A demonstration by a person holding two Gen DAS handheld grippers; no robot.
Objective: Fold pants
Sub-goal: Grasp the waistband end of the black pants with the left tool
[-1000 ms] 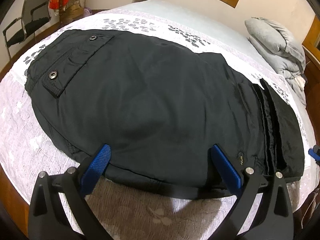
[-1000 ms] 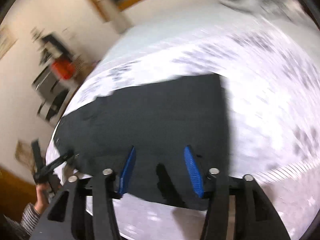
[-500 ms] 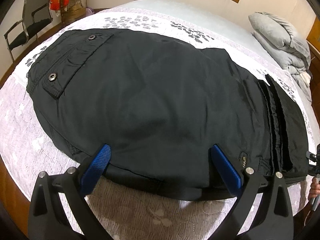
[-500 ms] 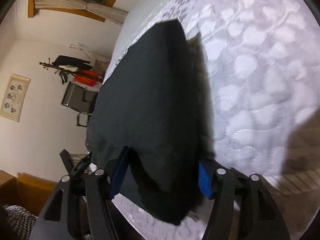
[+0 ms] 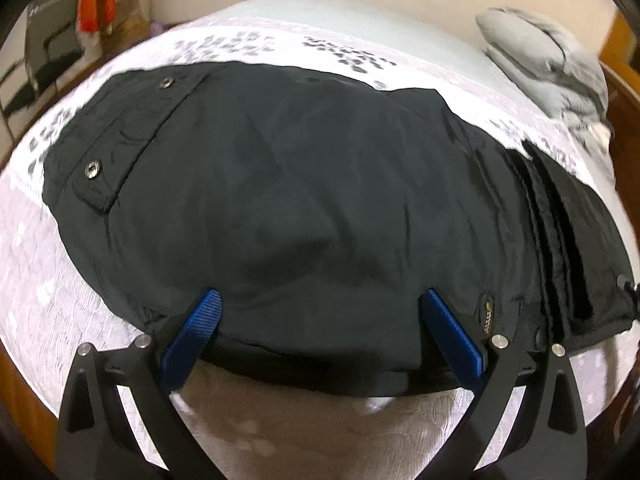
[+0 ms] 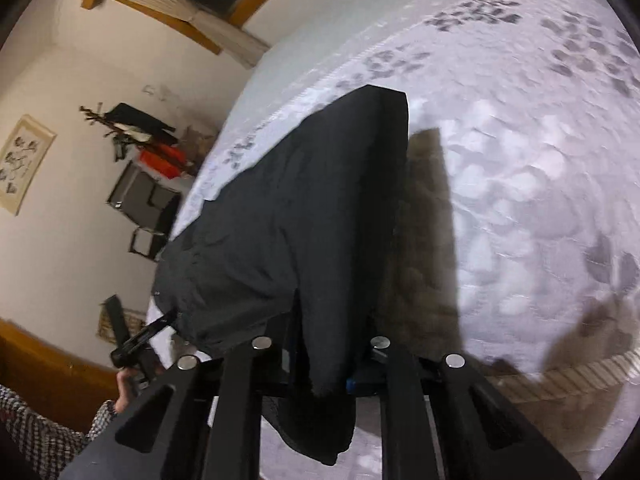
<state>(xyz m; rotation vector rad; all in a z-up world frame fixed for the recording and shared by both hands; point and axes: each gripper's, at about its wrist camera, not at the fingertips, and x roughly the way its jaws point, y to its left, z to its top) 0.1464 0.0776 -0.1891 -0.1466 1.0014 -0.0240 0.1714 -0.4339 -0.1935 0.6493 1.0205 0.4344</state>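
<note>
White bedspread [image 5: 48, 280] (grey florals) under pants [image 5: 304, 184]

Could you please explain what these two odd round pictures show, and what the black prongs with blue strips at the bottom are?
No robot here: a person carries a hand-held gripper in each hand, each with a fisheye camera looking along its two fingers. That is why both pictures look round and bent.

The left wrist picture shows the left hand-held gripper, its blue pads spread wide over the near edge of the black pants, gripping nothing. The pants lie partly folded on a white patterned bedspread, with grey bedding bunched at the far right.

The right wrist picture shows the right hand-held gripper. Its jaws have just been closing, and the pads now pinch one end of the pants, so cloth drapes between the fingers. At lower left you can see the other gripper, with the person's hand and checked sleeve.
</note>
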